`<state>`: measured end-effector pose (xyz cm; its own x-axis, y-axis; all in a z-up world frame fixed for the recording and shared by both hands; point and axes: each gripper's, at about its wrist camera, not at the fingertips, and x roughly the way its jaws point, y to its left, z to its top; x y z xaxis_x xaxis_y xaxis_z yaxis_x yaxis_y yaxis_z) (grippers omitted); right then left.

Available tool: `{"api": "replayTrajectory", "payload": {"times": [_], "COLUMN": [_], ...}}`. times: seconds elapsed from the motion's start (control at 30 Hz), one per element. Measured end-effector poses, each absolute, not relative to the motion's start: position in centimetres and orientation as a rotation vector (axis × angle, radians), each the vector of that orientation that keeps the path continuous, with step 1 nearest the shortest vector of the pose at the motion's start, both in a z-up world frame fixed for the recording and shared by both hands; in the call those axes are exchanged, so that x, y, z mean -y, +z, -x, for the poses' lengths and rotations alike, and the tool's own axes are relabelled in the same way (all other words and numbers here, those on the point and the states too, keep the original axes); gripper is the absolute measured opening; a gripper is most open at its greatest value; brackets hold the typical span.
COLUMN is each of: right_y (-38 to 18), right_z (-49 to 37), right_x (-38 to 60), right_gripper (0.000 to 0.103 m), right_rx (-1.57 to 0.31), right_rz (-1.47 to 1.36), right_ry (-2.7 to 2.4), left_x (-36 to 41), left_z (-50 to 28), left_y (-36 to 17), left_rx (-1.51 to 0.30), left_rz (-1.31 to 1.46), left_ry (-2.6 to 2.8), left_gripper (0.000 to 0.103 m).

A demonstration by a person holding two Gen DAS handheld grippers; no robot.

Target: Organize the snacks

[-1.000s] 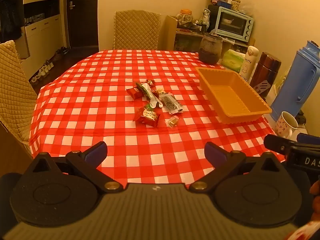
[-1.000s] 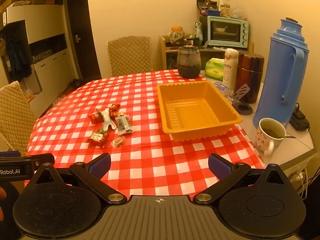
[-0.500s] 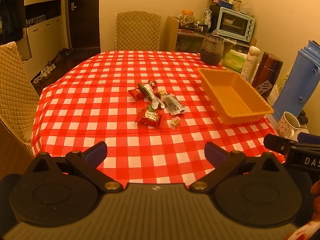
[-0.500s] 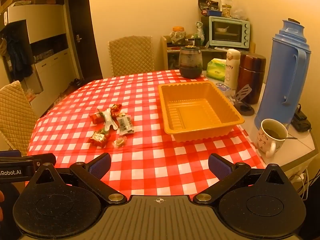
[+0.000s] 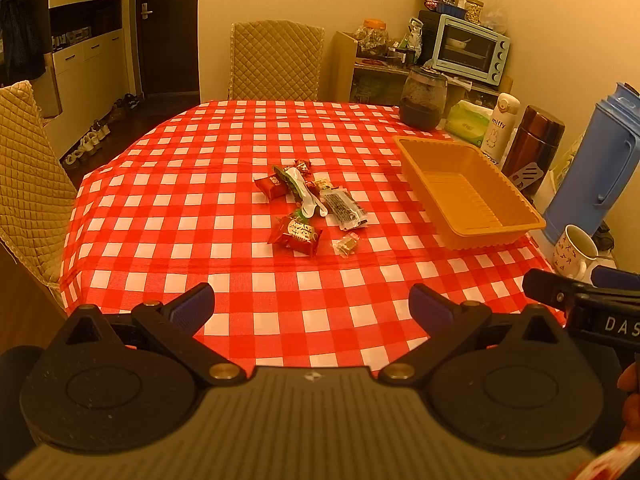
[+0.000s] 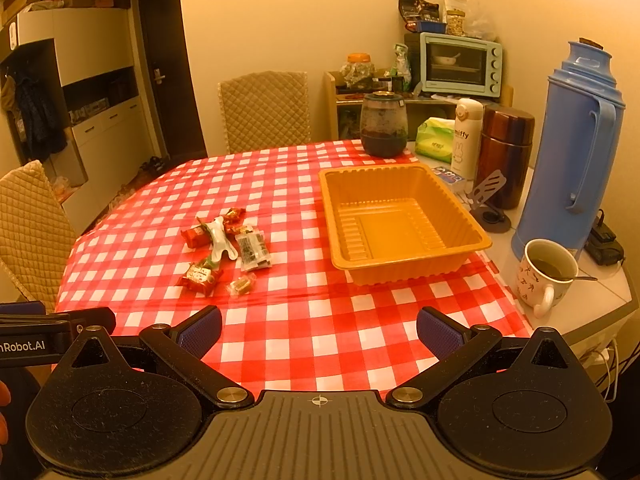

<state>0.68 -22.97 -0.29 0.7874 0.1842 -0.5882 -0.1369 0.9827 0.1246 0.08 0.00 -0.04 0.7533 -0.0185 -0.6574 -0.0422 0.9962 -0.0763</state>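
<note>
A small pile of wrapped snacks (image 5: 310, 204) lies mid-table on the red checked cloth; it also shows in the right wrist view (image 6: 226, 246). Nearest me are a red packet (image 5: 296, 234) and a small clear-wrapped candy (image 5: 346, 244). An empty orange tray (image 5: 496, 228) sits right of the pile, also seen in the right wrist view (image 6: 404, 272). My left gripper (image 5: 312, 308) is open and empty over the table's near edge. My right gripper (image 6: 318, 326) is open and empty, near the tray's front.
A blue thermos (image 6: 576, 148), a brown flask (image 6: 506, 152), a white bottle (image 6: 466, 136), a tissue pack (image 6: 436, 140), a dark jar (image 6: 384, 124) and a mug with a spoon (image 6: 544, 276) stand at the right. Quilted chairs stand at the far side (image 5: 276, 60) and left (image 5: 28, 176).
Both grippers have shifted slightly, so the snacks and tray sit a touch differently in view. Nothing on the table moved; both grippers stay open.
</note>
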Motion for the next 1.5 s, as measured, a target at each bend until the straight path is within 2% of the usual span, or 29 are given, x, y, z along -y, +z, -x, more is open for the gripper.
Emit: {"api": "replayTrajectory", "payload": {"times": [1.5], "right_y": [-0.28], "right_z": [-0.67], "right_x": [22.71], "right_gripper": [0.103], "right_rx": [-0.64], "right_rz": [-0.082], "right_ry": [0.178], "left_x": [0.3], "left_z": [0.0], "left_y": [0.05], "left_rx": [-0.723], "left_rz": [0.096], "left_ry": [0.01], "left_gripper": [0.102]}}
